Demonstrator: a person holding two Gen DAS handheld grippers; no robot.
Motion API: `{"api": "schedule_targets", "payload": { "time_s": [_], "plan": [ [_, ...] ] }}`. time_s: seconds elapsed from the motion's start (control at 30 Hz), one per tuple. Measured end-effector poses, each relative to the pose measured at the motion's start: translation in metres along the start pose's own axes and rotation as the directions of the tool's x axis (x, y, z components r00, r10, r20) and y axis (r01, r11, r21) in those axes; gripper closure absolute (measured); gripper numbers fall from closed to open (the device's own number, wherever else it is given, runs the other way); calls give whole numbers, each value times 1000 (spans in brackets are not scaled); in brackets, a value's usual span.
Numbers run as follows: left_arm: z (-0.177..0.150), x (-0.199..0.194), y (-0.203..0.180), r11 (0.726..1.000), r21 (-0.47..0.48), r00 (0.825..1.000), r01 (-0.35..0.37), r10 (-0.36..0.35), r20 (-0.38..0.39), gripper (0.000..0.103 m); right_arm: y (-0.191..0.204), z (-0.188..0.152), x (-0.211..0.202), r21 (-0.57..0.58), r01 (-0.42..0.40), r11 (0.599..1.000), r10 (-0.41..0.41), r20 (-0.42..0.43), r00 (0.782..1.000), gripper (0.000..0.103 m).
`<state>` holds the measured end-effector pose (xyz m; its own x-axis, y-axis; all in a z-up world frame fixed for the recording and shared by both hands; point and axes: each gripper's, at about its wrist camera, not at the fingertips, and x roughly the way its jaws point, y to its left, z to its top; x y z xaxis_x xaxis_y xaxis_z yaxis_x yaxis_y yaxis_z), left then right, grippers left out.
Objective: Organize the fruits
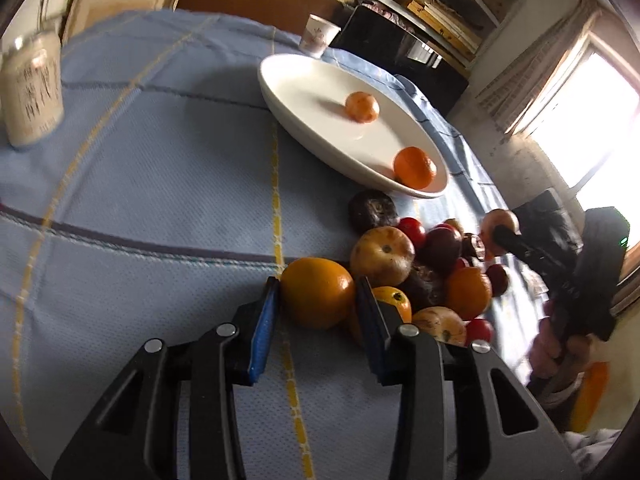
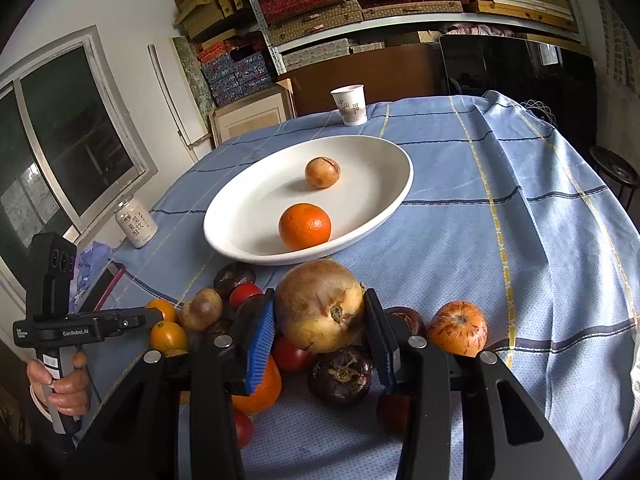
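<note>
Orange: at the near edge of the fruit pile, sitting between the blue pads of the left gripper; both pads meet its sides, so it is pinched.
Tan fruit: large, brown-blotched, stem towards the camera; clamped between the pads of the right gripper and raised above the pile.
Fruit pile: oranges, red fruits, dark purple fruits and tan ones, heaped on the cloth just in front of the plate.
Plate: white, oval, beyond the pile; holds a mandarin near its front rim and a small brown fruit further back, apart from each other.
Tablecloth: light blue with dark and yellow lines, covers the table.
Paper cup: upright, past the plate at the far edge.
Can: white, upright, at the table's left side by the window.
Person's hand: wrapped around the left gripper's handle.
</note>
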<state>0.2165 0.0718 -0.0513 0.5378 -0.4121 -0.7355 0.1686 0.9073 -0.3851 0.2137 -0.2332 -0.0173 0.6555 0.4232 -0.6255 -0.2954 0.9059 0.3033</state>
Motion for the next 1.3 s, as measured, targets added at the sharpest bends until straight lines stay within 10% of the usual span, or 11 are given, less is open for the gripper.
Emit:
{"api": "schedule_targets", "payload": {
  "time_s": [0.4, 0.83, 0.97, 1.2, 1.3],
  "plan": [
    [52, -24, -43, 985, 173, 994, -26, 8, 105, 65, 4, 46, 2, -47, -28, 999, 28, 4, 1000, 59],
    [147, 75, -49, 970, 182, 987, -161, 161, 17, 64, -30, 107, 110, -21, 107, 994, -109, -158, 981, 58],
    [145, 54, -42, 978, 123, 983, -169, 159, 87, 14, -28, 108, 89, 5, 84, 996, -83, -109, 991, 42],
    [103, -12, -39, 980, 101, 965, -172, 147, 219, 5, -25, 63, -3, 15, 100, 995, -101, 109, 989, 30],
    [67, -19, -32, 973, 101, 962, -210, 187, 201, 5, -36, 22, -25, 84, 165, 983, -171, 75, 982, 30]
  ]
}}
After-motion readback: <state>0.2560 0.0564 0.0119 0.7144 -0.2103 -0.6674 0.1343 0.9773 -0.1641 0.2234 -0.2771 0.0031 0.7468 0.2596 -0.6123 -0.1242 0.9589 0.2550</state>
